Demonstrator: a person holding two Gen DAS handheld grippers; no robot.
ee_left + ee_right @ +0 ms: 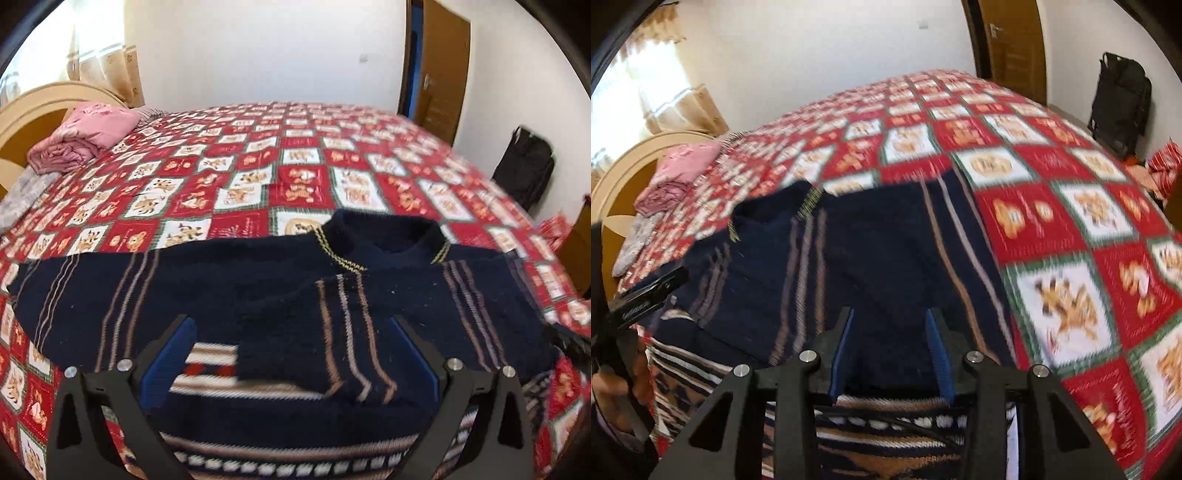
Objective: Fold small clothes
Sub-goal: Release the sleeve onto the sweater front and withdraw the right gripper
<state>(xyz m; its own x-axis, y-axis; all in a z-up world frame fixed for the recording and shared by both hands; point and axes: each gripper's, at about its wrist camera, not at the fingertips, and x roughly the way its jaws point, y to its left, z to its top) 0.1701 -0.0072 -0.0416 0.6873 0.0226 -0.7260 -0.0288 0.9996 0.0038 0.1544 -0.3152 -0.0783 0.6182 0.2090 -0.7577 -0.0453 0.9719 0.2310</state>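
Red patchwork bedspread [303, 184] carries it all. Nearest, the left gripper [291, 332] hangs spread wide over the navy sweater [184, 295], one sleeve folded across its chest; the right gripper [890, 321] gapes above its other side. Beyond the sweater, pink bedding [85, 136] by the headboard [33, 114]; far off, a black bag [524, 166].

Home bedroom: quilted bed [295, 155], headboard [33, 110], curtains [665, 74], door [439, 74].
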